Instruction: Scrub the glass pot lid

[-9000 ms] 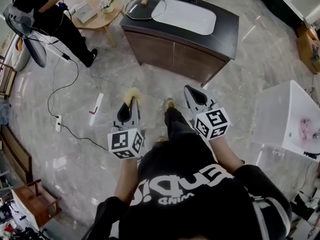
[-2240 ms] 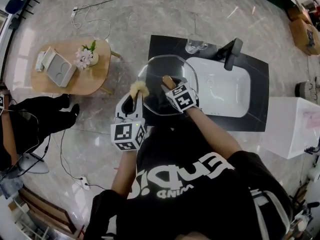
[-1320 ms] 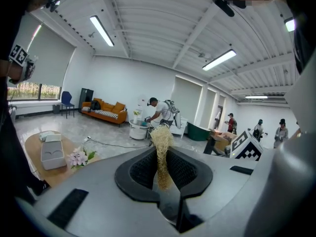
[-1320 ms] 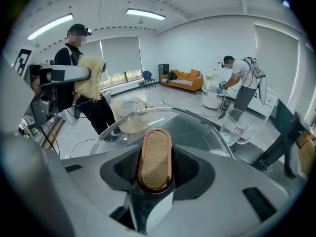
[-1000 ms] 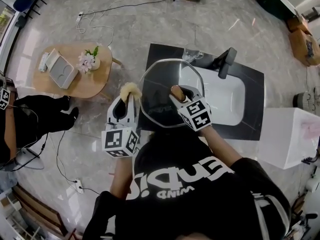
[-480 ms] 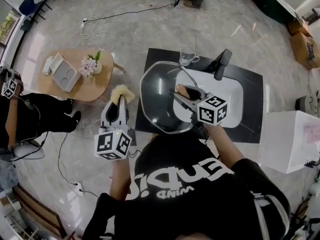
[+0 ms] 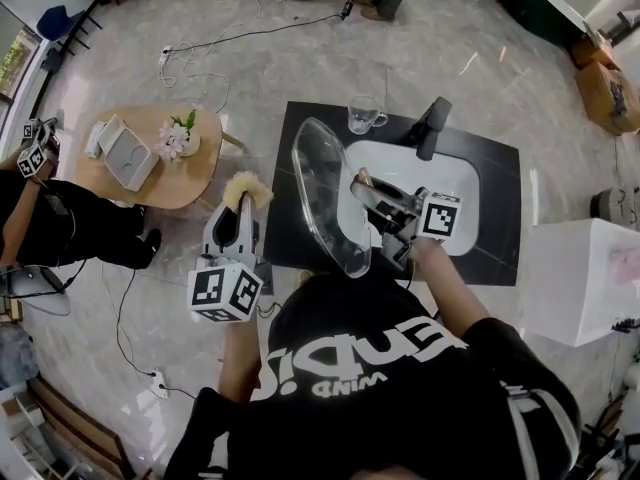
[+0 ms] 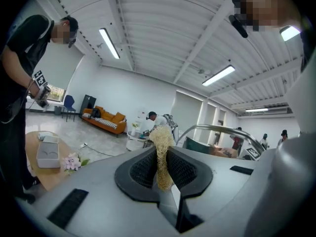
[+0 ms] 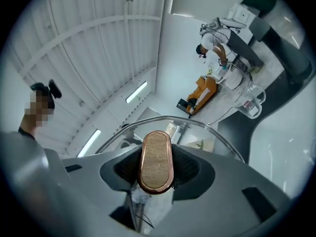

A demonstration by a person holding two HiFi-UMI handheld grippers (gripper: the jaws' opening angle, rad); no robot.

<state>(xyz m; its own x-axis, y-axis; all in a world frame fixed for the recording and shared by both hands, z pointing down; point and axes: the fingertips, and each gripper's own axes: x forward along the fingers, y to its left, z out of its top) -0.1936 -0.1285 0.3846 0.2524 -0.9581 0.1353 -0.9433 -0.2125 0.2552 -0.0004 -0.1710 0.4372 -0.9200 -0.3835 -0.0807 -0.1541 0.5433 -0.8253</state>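
Observation:
The glass pot lid (image 7: 325, 193) stands on edge, lifted above the dark counter (image 7: 290, 238) beside the white sink (image 7: 455, 173). My right gripper (image 7: 362, 183) is shut on the lid's wooden knob (image 9: 156, 161), whose copper-rimmed oval face fills the gap between the jaws; the lid's glass rim (image 9: 197, 127) arcs behind it. To the left of the lid, my left gripper (image 7: 242, 200) is shut on a pale yellow loofah scrubber (image 7: 245, 188), a fibrous tuft (image 8: 161, 154) that sticks up from between the jaws. The scrubber is apart from the lid's glass.
A black faucet (image 7: 428, 128) stands at the sink's far edge with a glass mug (image 7: 362, 116) beside it. A round wooden side table (image 7: 165, 158) with flowers and a grey box sits left. A person in black (image 7: 40, 218) stands at far left. Cables run across the floor.
The right gripper has risen and rolled, tipping the lid from nearly flat to standing on edge. The left gripper with the scrubber has lifted a little.

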